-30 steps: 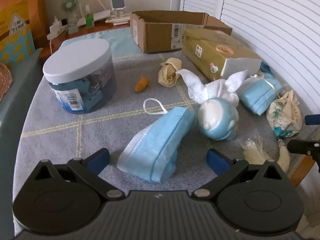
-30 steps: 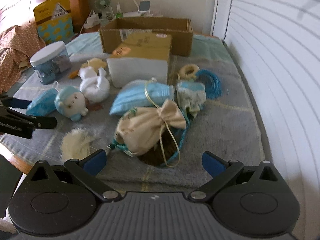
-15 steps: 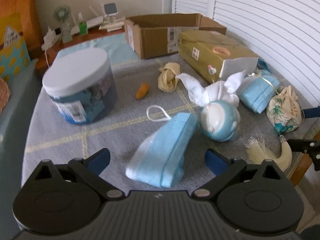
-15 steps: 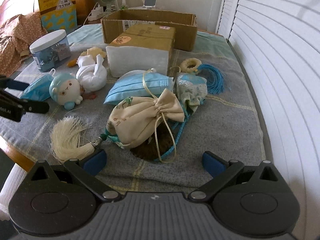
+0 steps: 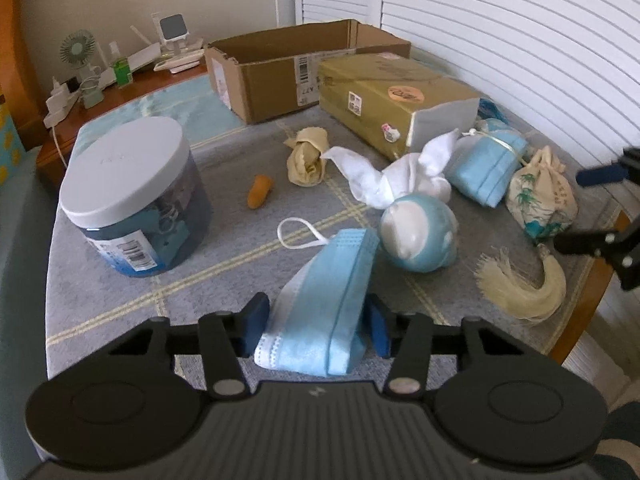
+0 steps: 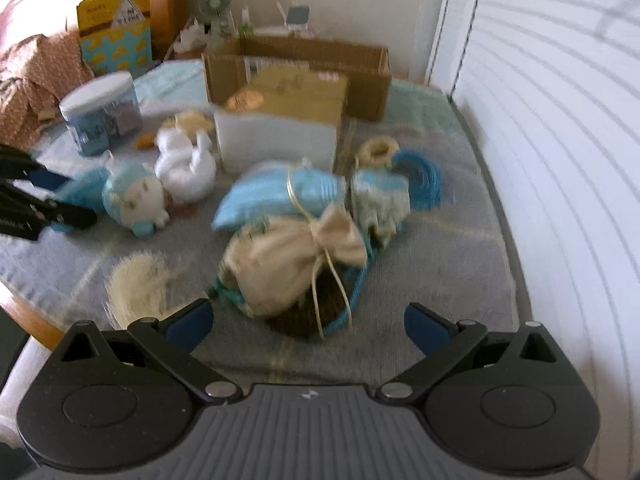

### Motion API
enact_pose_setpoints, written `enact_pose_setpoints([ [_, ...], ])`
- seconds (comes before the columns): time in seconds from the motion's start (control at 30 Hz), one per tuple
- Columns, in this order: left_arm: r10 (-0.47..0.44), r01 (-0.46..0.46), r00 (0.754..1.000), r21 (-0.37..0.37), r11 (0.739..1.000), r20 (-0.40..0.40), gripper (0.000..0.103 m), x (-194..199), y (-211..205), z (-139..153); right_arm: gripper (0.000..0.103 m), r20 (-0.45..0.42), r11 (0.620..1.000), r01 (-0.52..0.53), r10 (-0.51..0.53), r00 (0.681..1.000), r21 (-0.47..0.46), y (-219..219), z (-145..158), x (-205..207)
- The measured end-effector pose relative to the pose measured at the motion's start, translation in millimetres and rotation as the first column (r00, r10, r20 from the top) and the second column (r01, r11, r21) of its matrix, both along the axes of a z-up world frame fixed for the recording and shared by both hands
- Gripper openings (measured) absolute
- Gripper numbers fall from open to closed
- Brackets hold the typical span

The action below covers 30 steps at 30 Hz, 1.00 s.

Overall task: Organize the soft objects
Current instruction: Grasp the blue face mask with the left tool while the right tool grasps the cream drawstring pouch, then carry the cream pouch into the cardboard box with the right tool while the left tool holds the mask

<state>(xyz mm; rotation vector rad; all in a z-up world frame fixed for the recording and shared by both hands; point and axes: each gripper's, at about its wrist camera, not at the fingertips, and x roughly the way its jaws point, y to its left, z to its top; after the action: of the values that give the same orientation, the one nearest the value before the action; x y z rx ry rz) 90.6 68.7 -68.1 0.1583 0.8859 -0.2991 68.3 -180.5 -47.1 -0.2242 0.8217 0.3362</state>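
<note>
A blue face mask (image 5: 332,280) lies tented on the grey cloth, with its white ear loop trailing behind it. My left gripper (image 5: 318,320) is closing around the mask's near end, and both blue pads (image 5: 256,318) touch its sides. My right gripper (image 6: 308,322) stands open just in front of a cream drawstring pouch (image 6: 288,264), with nothing between its fingers. A blue-and-white plush toy (image 5: 418,236), a knotted white cloth (image 5: 400,184), a tied bundle of blue masks (image 5: 488,168) and a cream tassel (image 5: 524,284) lie close by.
A white-lidded jar (image 5: 132,196) stands at the left. An open cardboard box (image 5: 296,68) and a gold tissue box (image 5: 396,104) sit at the back. A small orange piece (image 5: 260,191), a beige rag (image 5: 306,158) and a blue cord coil (image 6: 420,180) lie around. The table edge (image 5: 592,304) is near right.
My left gripper's jaws have come in from wide open onto the face mask, which now bunches up between them. The right gripper has stayed open near the pouch.
</note>
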Motion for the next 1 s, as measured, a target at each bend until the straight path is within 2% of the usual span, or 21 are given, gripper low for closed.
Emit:
enact_pose_setpoints([
  [0.23, -0.025, 0.025, 1.000, -0.015, 1.000, -0.011, 0.049, 4, 3, -1, 0.101, 0.039, 0.998, -0.040, 0.042, 0.998, -0.044, 23, 4, 11],
  [0.37, -0.034, 0.033, 0.999, -0.021, 0.999, -0.016, 0.049, 6, 3, -1, 0.092, 0.038, 0.994, -0.044, 0.049, 0.998, -0.103, 33, -3, 15],
  [0.53, -0.045, 0.044, 0.999, -0.021, 0.999, -0.021, 0.039, 5, 3, 1, 0.082, 0.046, 0.989, -0.050, 0.057, 0.997, -0.138, 35, -1, 13],
  [0.67, -0.061, 0.060, 0.998, -0.021, 0.998, -0.023, 0.034, 4, 3, 4, 0.074, 0.043, 0.990, -0.055, 0.061, 0.997, -0.127, 32, 4, 12],
  [0.83, -0.070, 0.069, 0.998, -0.010, 0.998, -0.012, 0.034, 0, 2, 12, 0.065, 0.045, 0.991, -0.059, 0.065, 0.997, -0.120, 30, 8, 9],
  [1.0, -0.077, 0.077, 0.997, -0.009, 0.997, 0.000, 0.034, -6, 2, 23, 0.062, 0.061, 0.994, -0.065, 0.070, 0.996, -0.090, 26, 19, 4],
])
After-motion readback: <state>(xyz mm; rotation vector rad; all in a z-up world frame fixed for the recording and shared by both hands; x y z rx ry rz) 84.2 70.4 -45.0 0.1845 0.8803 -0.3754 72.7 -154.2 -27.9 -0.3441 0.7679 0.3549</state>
